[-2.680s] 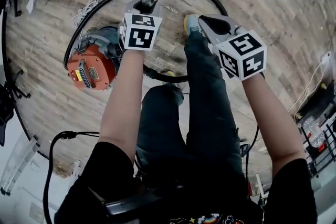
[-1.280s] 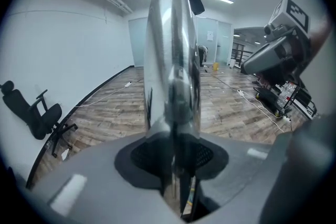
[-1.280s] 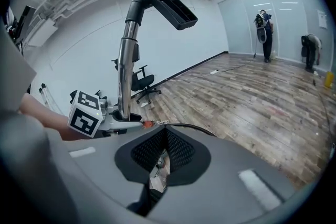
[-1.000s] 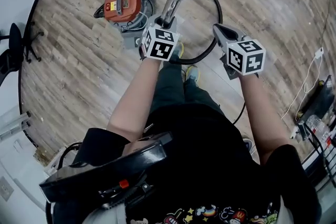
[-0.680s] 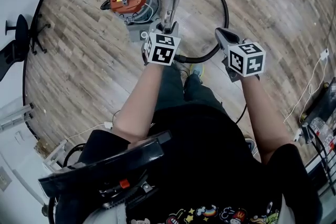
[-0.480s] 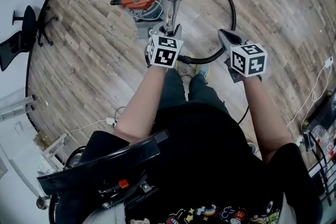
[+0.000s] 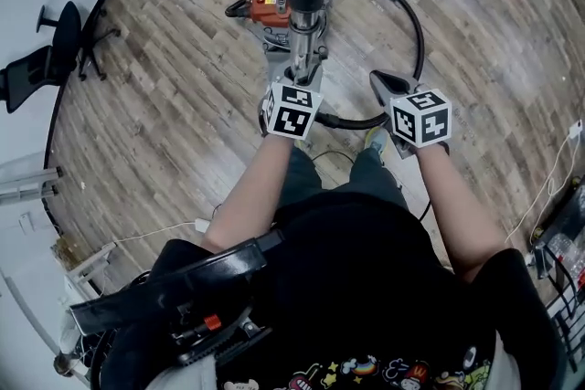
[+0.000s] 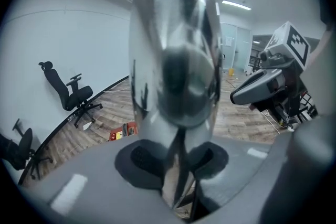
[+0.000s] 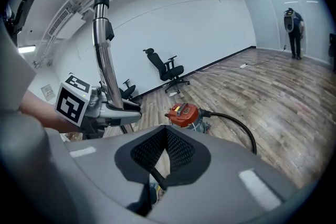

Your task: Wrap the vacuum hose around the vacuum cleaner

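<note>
left hand-held gripper [image 7: 303,73]: clamped on the chrome wand [image 7: 305,30], which stands upright before me.
right hand-held gripper [image 7: 382,87]: jaws together with nothing thick in them; it hangs just beside the hose [image 7: 420,32], not on it.
hose: runs from the wand's foot past my right side, then out in a wide loop on the floor [image 7: 164,105].
vacuum [image 7: 271,0]: straight ahead, just behind the wand.
just changed: over the last second the vacuum has slid from my upper left to dead ahead. my grips are unchanged.
meaning: i judge i am lining the wand up with the vacuum. no turn of hose is on it yet.
against the earliest frame: the vacuum lay low at my left, and the loop ringed my feet.
</note>
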Tool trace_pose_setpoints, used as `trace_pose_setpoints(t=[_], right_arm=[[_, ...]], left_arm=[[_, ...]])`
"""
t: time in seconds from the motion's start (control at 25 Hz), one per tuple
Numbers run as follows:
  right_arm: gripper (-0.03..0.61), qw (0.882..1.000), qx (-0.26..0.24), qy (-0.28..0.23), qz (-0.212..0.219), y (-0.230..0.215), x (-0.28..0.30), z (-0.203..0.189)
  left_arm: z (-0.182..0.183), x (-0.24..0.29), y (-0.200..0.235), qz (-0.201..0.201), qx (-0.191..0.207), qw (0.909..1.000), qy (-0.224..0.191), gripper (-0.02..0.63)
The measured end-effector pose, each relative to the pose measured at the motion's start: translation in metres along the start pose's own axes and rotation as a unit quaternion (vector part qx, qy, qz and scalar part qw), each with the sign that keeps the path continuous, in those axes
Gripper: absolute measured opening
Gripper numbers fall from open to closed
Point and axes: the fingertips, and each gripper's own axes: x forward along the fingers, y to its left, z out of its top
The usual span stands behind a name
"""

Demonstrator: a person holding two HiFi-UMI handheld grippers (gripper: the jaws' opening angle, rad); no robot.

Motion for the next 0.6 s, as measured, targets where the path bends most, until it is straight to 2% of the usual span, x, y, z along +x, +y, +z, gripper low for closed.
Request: trace_pose_setpoints(t=[0.28, 0.4, 0.6], right_arm=[[0.023, 0.998, 0.018, -0.025, -0.046, 0.089, 0.057, 0.023], [0.023, 0.998, 0.022, -0.026, -0.053, 0.104, 0.071, 0.027], [0.023, 0.999, 0.024, -0.025, -0.039, 0.106, 0.084, 0.028]], left_arm=[[-0.032, -0.044, 0.09, -0.041, 0.011, 0.9989, -0.02, 0.124], [-0.03, -0.057, 0.124, -0.033, 0.015, 0.9988, -0.033, 0.123], [-0.024, -0.068, 0.149, -0.021, 0.015, 0.9992, -0.03, 0.124]])
